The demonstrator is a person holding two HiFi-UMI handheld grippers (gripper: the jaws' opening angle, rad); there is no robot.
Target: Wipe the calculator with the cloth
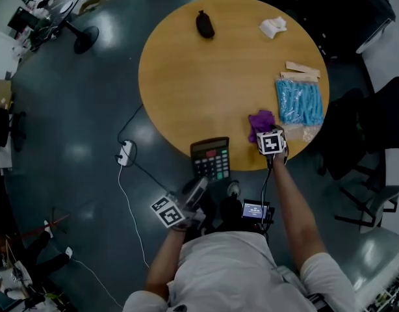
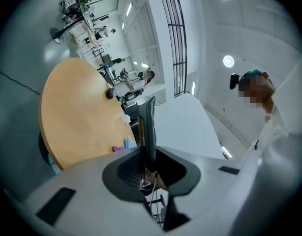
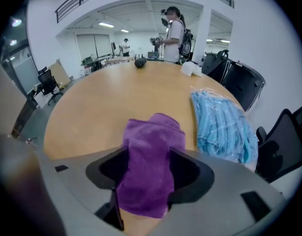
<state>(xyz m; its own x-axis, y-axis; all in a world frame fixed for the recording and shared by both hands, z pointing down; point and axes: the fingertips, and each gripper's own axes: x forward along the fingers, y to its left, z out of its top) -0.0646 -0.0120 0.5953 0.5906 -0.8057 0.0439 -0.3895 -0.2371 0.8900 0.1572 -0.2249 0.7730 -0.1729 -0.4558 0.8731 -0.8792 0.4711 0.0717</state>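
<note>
"Holding the calculator [image 1: 210, 158] in the left gripper [image 1: 198, 188], are they?"

"Yes. Those jaws are narrow and clamped on it edge-on, right at the near edge of the table [image 1: 206, 77]."

"And the cloth [image 1: 260, 121]?"

"Purple, bunched up on the table close to that same near edge, towards the table's right side. The right gripper [image 1: 266, 131] stands over it, jaws spread wide, with the cloth between them and not squeezed."

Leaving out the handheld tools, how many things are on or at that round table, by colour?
Purple: 1, cloth
Blue: 1, packet
Black: 2, calculator, small dark object
White: 1, crumpled wad
Tan: 1, pile of strips
Total: 6
</note>
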